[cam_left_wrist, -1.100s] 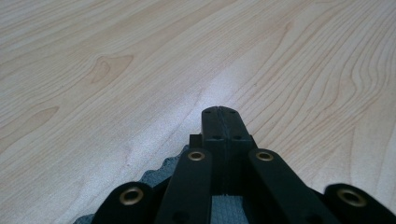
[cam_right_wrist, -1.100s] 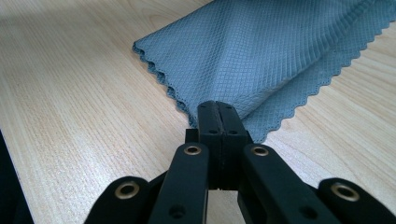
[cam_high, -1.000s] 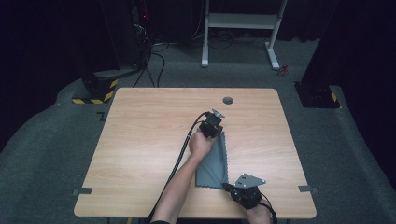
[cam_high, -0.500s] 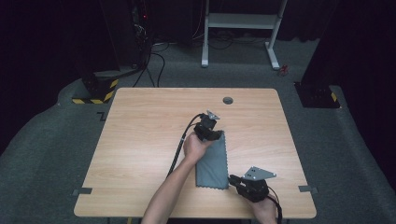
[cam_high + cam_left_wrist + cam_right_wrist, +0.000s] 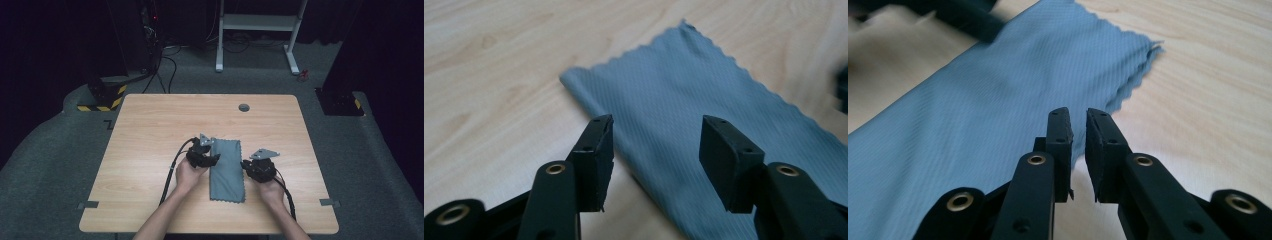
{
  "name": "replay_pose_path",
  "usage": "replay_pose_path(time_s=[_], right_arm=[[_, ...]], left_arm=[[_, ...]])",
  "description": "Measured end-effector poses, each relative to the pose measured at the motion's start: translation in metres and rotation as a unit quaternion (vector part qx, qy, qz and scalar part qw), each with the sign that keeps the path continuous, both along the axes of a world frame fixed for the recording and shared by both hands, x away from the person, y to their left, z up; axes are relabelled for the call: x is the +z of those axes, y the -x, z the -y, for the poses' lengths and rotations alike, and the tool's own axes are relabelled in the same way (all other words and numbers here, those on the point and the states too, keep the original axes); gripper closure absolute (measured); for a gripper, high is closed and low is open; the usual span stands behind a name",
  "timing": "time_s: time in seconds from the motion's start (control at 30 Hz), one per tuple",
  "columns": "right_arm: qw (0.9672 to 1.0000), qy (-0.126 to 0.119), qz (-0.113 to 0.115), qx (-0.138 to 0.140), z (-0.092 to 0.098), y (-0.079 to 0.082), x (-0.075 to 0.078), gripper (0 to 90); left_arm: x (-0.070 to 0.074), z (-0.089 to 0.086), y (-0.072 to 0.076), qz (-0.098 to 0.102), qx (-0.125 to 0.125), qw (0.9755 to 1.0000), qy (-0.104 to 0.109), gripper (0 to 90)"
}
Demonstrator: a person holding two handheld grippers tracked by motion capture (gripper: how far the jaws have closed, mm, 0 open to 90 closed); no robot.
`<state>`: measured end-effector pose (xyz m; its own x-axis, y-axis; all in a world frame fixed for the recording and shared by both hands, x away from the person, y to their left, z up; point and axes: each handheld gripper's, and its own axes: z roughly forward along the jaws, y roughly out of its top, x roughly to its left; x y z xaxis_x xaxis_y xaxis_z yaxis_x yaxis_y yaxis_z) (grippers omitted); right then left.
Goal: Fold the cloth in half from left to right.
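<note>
A grey-blue cloth (image 5: 227,170) lies flat as a narrow folded strip on the wooden table (image 5: 150,130). My left gripper (image 5: 213,159) sits at the strip's left edge. Its jaws have just been opening and stand wide apart in the left gripper view (image 5: 656,145), over the cloth (image 5: 684,90) and pressing on nothing. My right gripper (image 5: 245,166) is at the strip's right edge. Its jaws have just been opening too and show a narrow gap (image 5: 1078,145) with nothing in it, just off the cloth's scalloped edge (image 5: 998,95).
A round cable hole (image 5: 243,107) sits near the table's far edge. Behind the table stand a white desk frame (image 5: 260,25) and a black-and-yellow striped base (image 5: 102,97). Bare wood surrounds the cloth on all sides.
Both grippers have let go of the cloth's ends. The left hand came nearer, to the strip's left side; the right hand moved away from me to its right side. The cloth now lies straight.
</note>
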<state>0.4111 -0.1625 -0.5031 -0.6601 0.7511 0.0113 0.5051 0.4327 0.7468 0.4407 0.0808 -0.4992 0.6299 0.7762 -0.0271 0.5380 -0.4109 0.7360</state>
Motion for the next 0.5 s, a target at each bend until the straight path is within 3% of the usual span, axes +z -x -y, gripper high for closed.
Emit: replay_pose_path(time_s=[0.1,0.13,0.17,0.23,0.37,0.5], right_arm=[[1.0,0.003,-0.004,-0.006,-0.005,-0.01,-0.001,80.2],[0.9997,0.004,-0.011,-0.02,-0.009,-0.022,-0.003,78.7],[0.9997,0.004,-0.011,-0.02,-0.009,-0.022,-0.003,78.7],[0.9989,-0.002,-0.021,-0.041,-0.011,-0.035,-0.007,75.3],[0.9976,-0.006,-0.033,-0.06,-0.014,-0.045,-0.009,73.7],[0.997,-0.005,-0.045,-0.063,-0.015,-0.051,-0.012,81.3]], left_arm=[[-0.001,-0.003,0.011,0.002,-0.003,1.0,0.0,46.1],[-0.003,-0.006,0.021,0.003,-0.005,1.0,-0.003,45.3],[-0.003,-0.006,0.021,0.003,-0.005,1.0,-0.003,45.2],[-0.007,-0.012,0.036,0.005,-0.008,0.9999,-0.006,44.3],[-0.01,-0.016,0.049,0.008,-0.012,0.9998,-0.009,43.1],[-0.012,-0.02,0.065,0.014,-0.021,0.9996,-0.011,42.2]])
